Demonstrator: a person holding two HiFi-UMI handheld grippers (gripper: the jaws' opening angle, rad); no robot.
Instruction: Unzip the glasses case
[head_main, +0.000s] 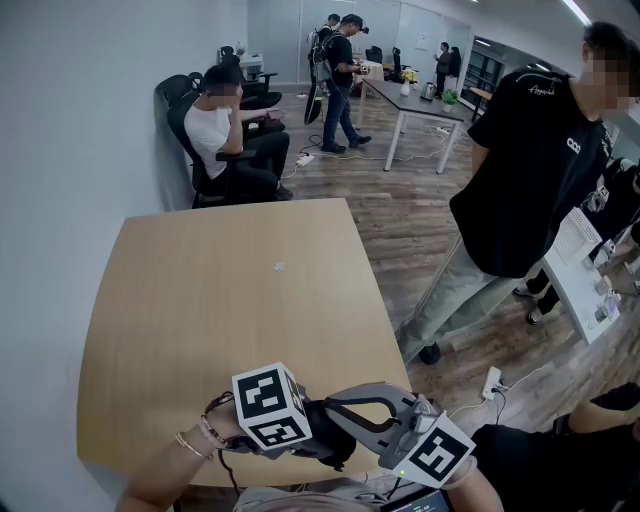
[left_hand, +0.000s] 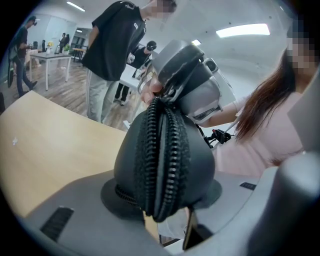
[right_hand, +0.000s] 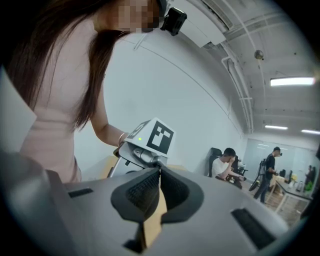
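The left gripper (left_hand: 162, 200) clamps the glasses case (left_hand: 165, 155) across its body above the table's (head_main: 220, 300) near edge, its zip (left_hand: 172, 150) running lengthwise away to the right gripper (right_hand: 160, 171), whose jaws pinch together at the zip's far end, apparently on the pull.

A light wooden table (head_main: 200, 330) with rounded corners stands in front of me, its left side next to a plain white wall (head_main: 80, 120). The top is pale and smooth. One small white scrap (head_main: 280, 267) lies directly on it, near the middle and well apart from every edge. The table stands on a floor (head_main: 400, 220) of grey-brown wood planks, visible past its far and right edges.
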